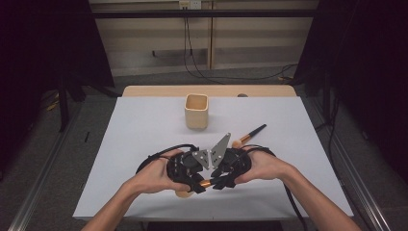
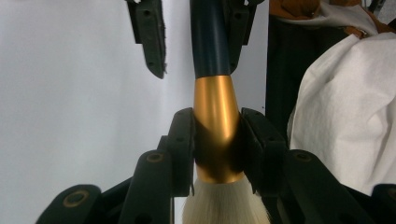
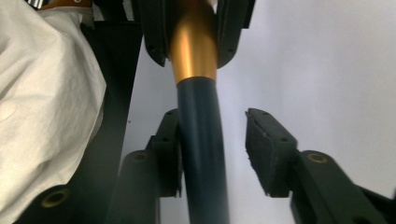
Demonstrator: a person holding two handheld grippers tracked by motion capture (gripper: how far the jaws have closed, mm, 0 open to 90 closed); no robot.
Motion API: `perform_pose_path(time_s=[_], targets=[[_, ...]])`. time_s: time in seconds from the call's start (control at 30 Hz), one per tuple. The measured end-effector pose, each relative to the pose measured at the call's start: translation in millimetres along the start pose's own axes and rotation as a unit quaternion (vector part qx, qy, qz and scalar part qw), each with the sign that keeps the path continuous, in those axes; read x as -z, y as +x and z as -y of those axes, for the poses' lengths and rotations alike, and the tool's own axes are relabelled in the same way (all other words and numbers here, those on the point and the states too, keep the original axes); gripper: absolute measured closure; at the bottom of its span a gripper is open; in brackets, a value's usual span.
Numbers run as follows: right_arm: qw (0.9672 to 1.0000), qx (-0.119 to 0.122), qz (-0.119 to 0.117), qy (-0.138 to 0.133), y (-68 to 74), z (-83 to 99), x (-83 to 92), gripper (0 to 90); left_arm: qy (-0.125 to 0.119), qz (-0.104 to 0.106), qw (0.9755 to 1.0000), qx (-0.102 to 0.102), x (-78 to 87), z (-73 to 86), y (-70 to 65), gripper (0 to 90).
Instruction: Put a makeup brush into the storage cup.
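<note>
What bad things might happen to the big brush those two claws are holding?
The left gripper pinches the big brush on its smooth gold collar, so it might slip. In the right gripper view, the right gripper has only one pad against the dark handle, with a gap at the other; if the left let go now, the brush would probably drop. The hands work near the table's front edge, so a dropped brush could roll off.

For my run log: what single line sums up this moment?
left gripper: clamps brush ferrule | right gripper: open around handle
</note>
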State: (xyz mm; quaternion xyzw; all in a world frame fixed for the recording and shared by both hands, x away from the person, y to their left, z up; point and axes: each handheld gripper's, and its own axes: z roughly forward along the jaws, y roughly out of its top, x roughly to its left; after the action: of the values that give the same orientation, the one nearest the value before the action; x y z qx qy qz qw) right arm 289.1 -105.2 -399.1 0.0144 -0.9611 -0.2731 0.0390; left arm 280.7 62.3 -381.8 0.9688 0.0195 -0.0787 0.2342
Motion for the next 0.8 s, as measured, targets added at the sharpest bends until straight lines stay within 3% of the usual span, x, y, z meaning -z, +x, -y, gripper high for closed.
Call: perform_pose_path(time_s=[0.07,0.4,0.47,0.5,0.53,0.67,0.7,0.73,0.77,0.8], targets=[[1.0000,-0.006,-0.003,0.006,1.4,0.1,0.2,61.9,0.001,0.001,1.0000,-0.002,-0.2,-0.1,0.4,66.5],[0.9999,0.007,-0.007,-0.001,2.2,-0.9,-2.5,72.4,0.002,0.002,0.9999,-0.010,0.0,-0.5,2.0,66.5],[0.9998,0.014,-0.010,-0.005,2.1,-0.9,-2.8,74.0,-0.003,-0.001,1.0000,-0.003,0.1,-0.2,0.8,66.5],[0.9998,0.001,-0.019,0.006,4.1,-0.7,-1.4,74.2,-0.001,0.000,1.0000,-0.005,0.3,-0.3,1.0,66.5],[0.9997,0.001,-0.022,0.007,4.4,-0.6,-1.3,74.2,-0.009,-0.006,0.9999,0.006,-0.3,-0.1,-0.8,66.5],[0.9996,0.003,-0.025,0.010,4.9,0.1,-1.6,74.4,-0.003,0.003,1.0000,-0.006,-0.7,-0.6,1.6,66.5],[0.9997,0.001,-0.021,0.010,5.0,0.3,-1.0,74.5,0.004,-0.007,0.9999,-0.006,0.8,-0.5,1.7,66.5],[0.9998,0.003,-0.020,0.007,4.6,0.4,-1.6,74.5,0.003,0.004,0.9999,-0.011,0.3,-0.6,2.8,66.5],[0.9998,0.000,-0.019,0.008,5.3,0.6,-0.6,74.5,-0.014,0.004,0.9998,0.016,-1.0,0.2,0.1,66.5],[0.9998,-0.001,-0.018,0.008,5.2,0.8,0.2,74.5,-0.009,0.005,0.9999,-0.001,0.5,-0.1,2.6,66.4]])
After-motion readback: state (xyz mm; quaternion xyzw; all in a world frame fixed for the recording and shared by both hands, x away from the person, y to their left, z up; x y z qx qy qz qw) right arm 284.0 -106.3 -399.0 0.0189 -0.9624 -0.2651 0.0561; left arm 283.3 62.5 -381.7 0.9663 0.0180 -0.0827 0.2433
